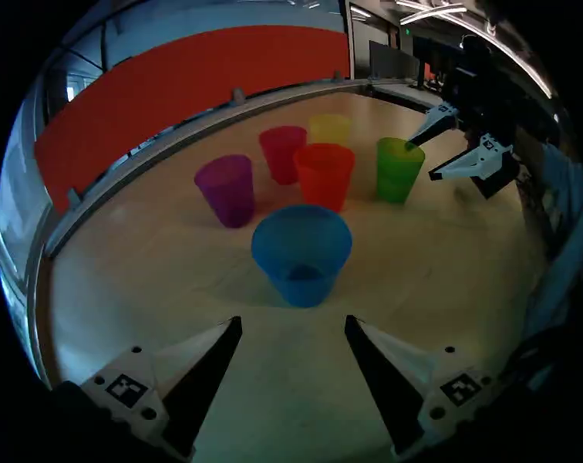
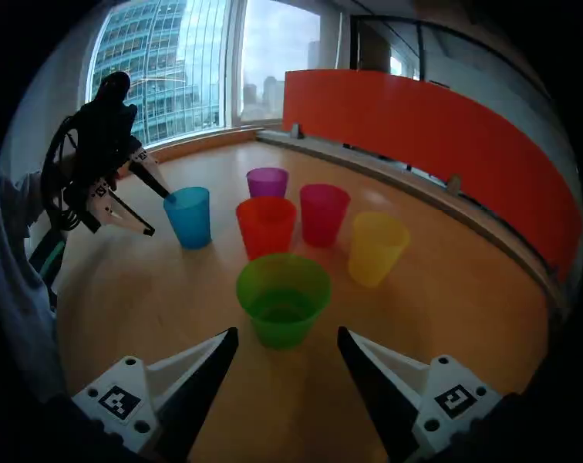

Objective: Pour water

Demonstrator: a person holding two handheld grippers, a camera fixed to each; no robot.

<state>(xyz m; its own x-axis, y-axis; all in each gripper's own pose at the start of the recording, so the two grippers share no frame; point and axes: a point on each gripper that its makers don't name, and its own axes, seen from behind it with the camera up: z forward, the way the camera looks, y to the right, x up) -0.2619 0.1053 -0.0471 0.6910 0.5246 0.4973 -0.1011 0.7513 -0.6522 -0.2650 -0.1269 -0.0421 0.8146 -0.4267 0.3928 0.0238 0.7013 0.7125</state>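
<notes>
The blue cup (image 1: 301,255) stands near, just ahead of my left gripper (image 1: 291,319), and the green cup (image 2: 284,297) just ahead of my right gripper (image 2: 286,331). Both grippers gape wide, holding nothing. I judge the cups to be thin, light plastic that flexes, so I'd grip mid-wall, gently.

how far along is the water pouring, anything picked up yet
Done: nothing visibly; the blue cup and green cup stand upright on the table. In hand: the left gripper is open facing the blue cup, the right gripper open facing the green. To do: grasp, lift, pour. Water level unclear.
</notes>
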